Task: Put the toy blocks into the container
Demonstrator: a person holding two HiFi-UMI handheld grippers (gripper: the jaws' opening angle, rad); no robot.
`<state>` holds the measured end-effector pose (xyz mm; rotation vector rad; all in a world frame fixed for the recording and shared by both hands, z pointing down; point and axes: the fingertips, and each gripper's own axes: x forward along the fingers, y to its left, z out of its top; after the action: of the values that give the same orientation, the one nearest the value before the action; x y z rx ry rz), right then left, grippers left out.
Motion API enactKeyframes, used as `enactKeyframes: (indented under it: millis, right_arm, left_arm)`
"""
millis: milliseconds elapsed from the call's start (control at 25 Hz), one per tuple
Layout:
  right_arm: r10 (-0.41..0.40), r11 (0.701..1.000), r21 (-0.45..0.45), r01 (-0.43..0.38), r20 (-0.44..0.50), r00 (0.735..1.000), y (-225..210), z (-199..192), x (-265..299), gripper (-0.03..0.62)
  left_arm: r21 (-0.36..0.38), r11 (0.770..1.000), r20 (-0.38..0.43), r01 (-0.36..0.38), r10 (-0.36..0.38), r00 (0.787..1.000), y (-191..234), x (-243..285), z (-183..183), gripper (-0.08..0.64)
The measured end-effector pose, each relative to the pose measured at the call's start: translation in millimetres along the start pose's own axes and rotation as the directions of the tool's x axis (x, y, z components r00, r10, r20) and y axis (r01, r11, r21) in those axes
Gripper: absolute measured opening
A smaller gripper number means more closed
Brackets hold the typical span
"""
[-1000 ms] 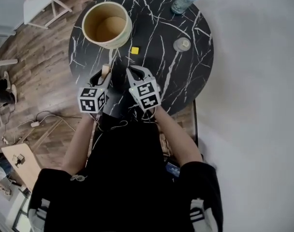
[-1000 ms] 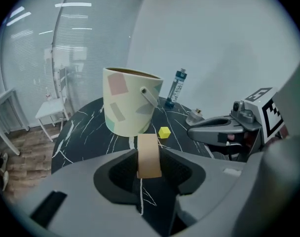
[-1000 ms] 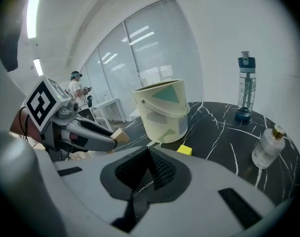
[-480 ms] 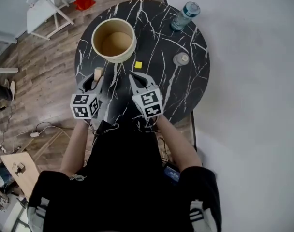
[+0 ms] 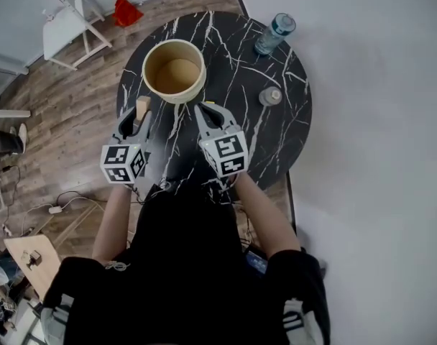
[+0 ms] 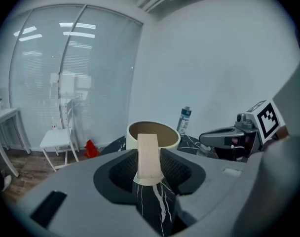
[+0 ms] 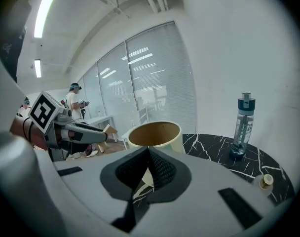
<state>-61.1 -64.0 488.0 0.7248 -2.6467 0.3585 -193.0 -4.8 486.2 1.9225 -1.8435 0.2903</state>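
A cream round container (image 5: 174, 70) stands open-topped at the far left of the black marble table (image 5: 276, 142). My left gripper (image 5: 136, 119) hangs near the table's left edge, just short of the container, shut on a pale wooden block (image 5: 142, 106). In the left gripper view that block (image 6: 148, 149) stands upright between the pads, with the container (image 6: 153, 135) right behind it. My right gripper (image 5: 206, 111) is shut with nothing between its jaws, right of the container; its own view shows the container (image 7: 155, 135) ahead. No yellow block shows now.
A water bottle (image 5: 274, 33) stands at the table's far right edge, and a small round lidded jar (image 5: 269, 96) sits nearer. A white chair (image 5: 67, 27) and a red thing (image 5: 127, 11) are on the wooden floor beyond the table.
Both grippers have risen and come closer to the container, the left still carrying the wooden block. The small yellow block seen before on the table is now hidden under the right gripper.
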Motion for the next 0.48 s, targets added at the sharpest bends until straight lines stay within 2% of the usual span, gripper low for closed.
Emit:
enactKeyframes:
  millis: [200, 480]
  right_arm:
    - [-0.036, 0.999, 0.013, 0.035, 0.03, 0.999, -8.8, 13.8, 0.9, -0.003]
    - [-0.086, 0.996, 0.025, 0.085, 0.048, 0.995, -11.3, 26.3, -1.2, -0.003]
  left_arm:
    - [0.023, 1.0, 0.098, 0.003, -0.005, 0.995, 5.5, -3.3, 41.8, 0.143]
    - [0.063, 0.995, 0.128, 0.084, -0.091, 0.988, -7.7, 21.0, 75.8, 0.143]
